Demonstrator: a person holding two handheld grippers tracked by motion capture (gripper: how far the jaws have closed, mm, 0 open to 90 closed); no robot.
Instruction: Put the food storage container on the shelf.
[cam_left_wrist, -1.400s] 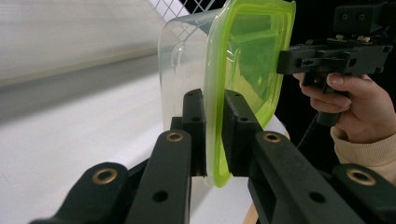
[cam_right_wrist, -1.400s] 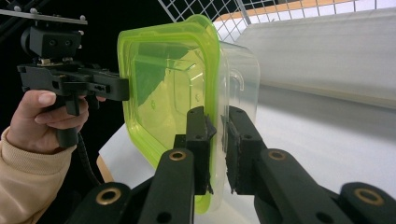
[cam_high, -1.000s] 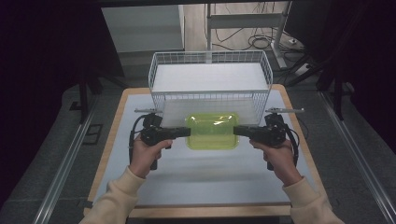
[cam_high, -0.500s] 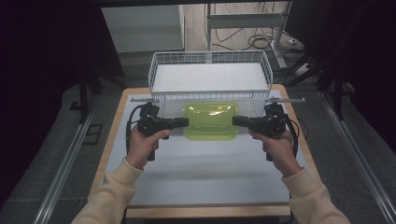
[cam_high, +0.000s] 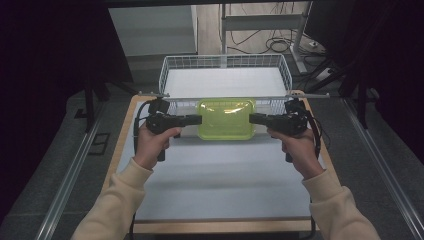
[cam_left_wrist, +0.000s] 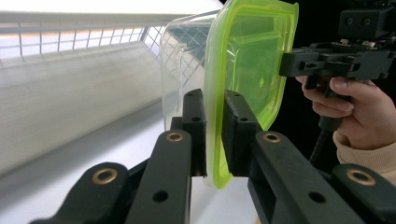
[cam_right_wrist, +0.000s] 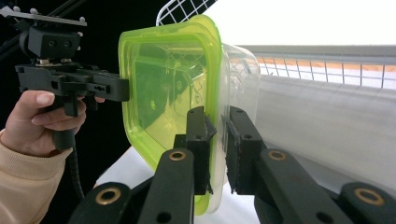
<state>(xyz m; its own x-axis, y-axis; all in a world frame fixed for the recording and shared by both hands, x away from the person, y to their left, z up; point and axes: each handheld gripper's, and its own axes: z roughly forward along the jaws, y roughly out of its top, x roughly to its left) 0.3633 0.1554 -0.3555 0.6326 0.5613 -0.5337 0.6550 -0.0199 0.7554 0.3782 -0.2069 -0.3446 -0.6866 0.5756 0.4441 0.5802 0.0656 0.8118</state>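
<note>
Left tongs (cam_high: 196, 120), right tongs (cam_high: 255, 118) clamp opposite rims of green-lidded container (cam_high: 225, 118), forearms extended, level.

Wooden-edged table (cam_high: 125, 150) with a pale blue-grey top stands on grey carpeted floor (cam_high: 45, 170). Metal floor rails (cam_high: 67, 182) run along both sides of the table. Dark curtains (cam_high: 45, 50) hang left and right. Beyond: a metal-framed stand (cam_high: 260, 22) and loose cables (cam_high: 282, 45) on wood-toned flooring. Lighting dim.
</note>
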